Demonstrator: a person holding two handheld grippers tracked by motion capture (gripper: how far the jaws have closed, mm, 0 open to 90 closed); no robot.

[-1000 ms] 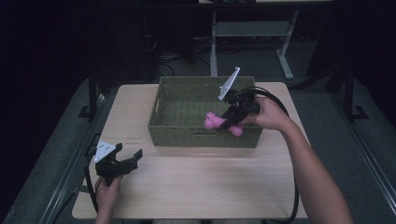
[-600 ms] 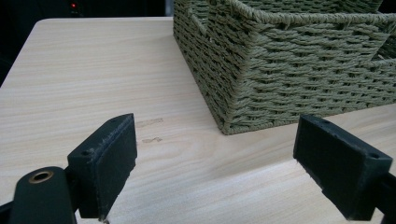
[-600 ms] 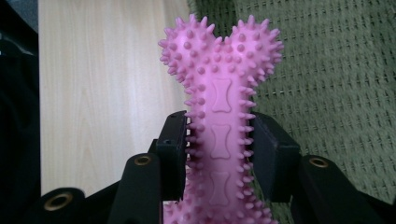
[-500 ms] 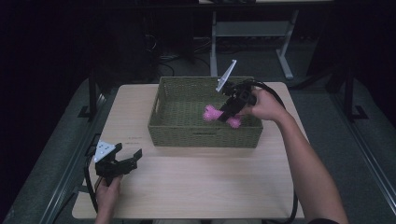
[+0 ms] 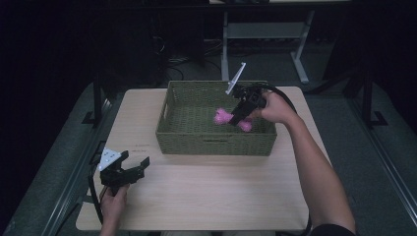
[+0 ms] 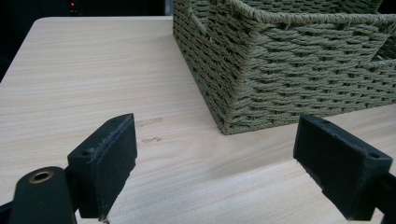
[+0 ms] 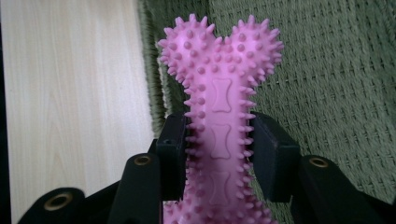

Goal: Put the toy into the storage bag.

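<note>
The tabletop (image 5: 206,196) carried a green woven basket (image 5: 216,140) at its far middle. Over the basket's right part, the right gripper (image 5: 242,114) held a pink spiky bone-shaped toy (image 7: 219,112), its fingers (image 7: 170,154) closed on the shaft. To place it well, I judged the hand should go lower before releasing, well inside the rim. The left gripper (image 5: 129,171) rested near left with fingers (image 6: 105,163) wide open, holding nothing.

Woven basket (image 5: 215,142) walls off the table's (image 5: 216,196) far half; near half lies open.
</note>
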